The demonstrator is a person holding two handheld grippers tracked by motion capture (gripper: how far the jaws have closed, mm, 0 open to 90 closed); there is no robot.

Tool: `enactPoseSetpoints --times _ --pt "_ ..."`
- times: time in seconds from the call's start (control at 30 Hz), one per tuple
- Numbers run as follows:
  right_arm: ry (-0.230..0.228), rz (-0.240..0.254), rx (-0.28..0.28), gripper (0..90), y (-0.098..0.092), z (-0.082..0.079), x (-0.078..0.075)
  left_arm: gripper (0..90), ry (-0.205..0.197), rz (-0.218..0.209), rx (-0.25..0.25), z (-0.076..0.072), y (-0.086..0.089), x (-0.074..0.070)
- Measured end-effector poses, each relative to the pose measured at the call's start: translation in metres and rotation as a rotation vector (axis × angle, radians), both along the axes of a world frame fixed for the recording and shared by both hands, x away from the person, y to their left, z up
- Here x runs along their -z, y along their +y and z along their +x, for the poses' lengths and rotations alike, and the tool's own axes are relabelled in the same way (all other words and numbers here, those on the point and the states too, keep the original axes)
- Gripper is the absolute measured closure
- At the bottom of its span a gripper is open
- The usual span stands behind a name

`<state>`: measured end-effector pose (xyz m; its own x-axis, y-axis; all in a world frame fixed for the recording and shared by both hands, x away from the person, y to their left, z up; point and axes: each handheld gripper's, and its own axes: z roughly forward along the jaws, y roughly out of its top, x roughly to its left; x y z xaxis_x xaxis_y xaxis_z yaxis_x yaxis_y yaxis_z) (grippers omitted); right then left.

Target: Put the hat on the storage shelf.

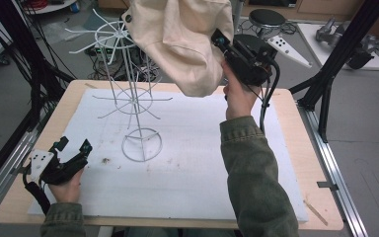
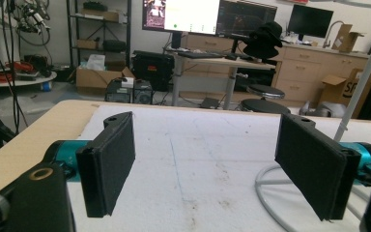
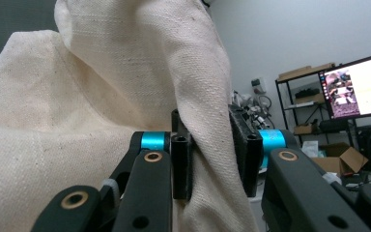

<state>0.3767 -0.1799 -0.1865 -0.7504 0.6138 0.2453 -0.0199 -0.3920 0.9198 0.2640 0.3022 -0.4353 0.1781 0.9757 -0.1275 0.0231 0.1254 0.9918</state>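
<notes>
A cream cloth hat hangs in the air above the far side of the table, over the top arms of a white wire rack. My right gripper is shut on a fold of the hat, which is pinched between its black pads. My left gripper rests near the table's front left corner, held low by a hand. Its jaws stand wide open with nothing between them in the left gripper view, where the rack's ring base lies by the right pad.
A white foam sheet covers the wooden table. Black frame posts stand at the right and left edges. Beyond the table are stools, cables and desks with monitors.
</notes>
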Motion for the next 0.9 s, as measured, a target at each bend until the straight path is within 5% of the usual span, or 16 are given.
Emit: enactPoseSetpoints --times 0.17,0.67,0.9 --pt "0.020 -0.041 -0.013 73.9 0.007 0.000 0.009 22.3 -0.004 -0.003 -0.003 -0.001 0.001 0.000" --pt "0.107 -0.103 -0.021 71.3 0.008 0.009 0.080 22.3 -0.005 -0.014 -0.003 -0.003 0.003 0.000" --pt "0.137 -0.189 -0.021 69.5 0.013 0.011 0.094 22.3 -0.002 -0.012 -0.009 -0.003 0.004 0.000"
